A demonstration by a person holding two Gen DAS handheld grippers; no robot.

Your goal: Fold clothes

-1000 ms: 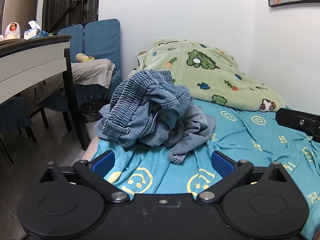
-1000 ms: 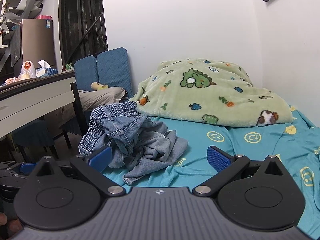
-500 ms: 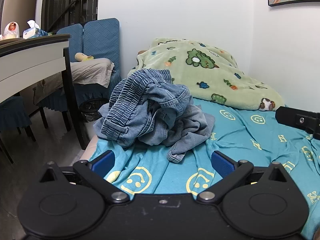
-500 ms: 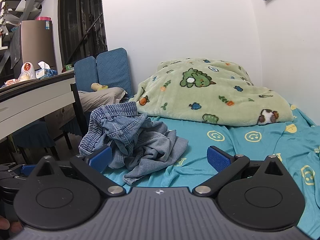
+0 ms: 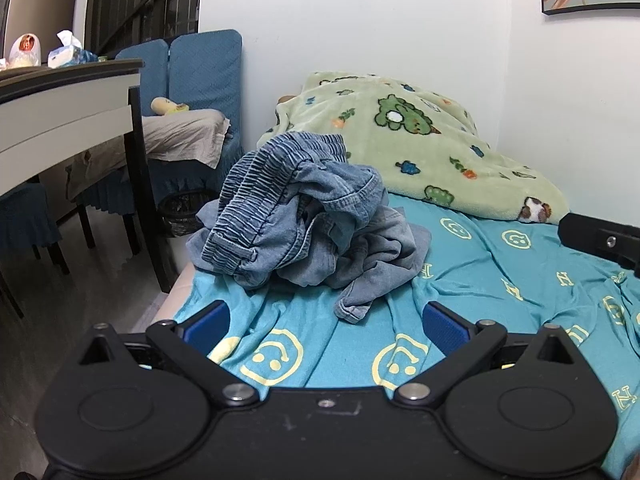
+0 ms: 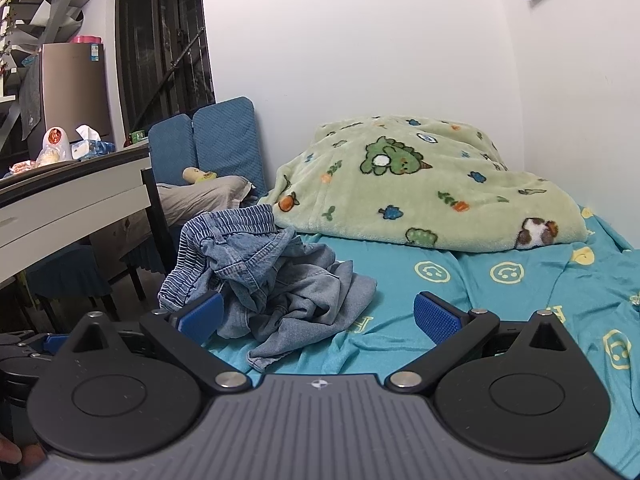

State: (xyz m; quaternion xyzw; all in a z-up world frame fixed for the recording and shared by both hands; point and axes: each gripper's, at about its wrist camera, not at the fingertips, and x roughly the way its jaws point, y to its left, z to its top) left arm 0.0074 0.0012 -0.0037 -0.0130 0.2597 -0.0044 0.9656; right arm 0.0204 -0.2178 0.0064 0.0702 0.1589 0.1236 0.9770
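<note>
Right ahead of both wide-open grippers, left gripper (image 5: 326,322) and right gripper (image 6: 318,312), lies the crumpled blue denim heap (image 5: 308,224); left looks nearer.

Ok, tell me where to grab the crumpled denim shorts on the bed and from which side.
Probably take the ribbed elastic waistband: it arches up at the left top of the denim shorts, standing clear of the teal sheet. Bring the open left hand-held gripper in from the bed's near left edge, jaws straddling the band. The loose hem in front is thinner and lies flat.
</note>
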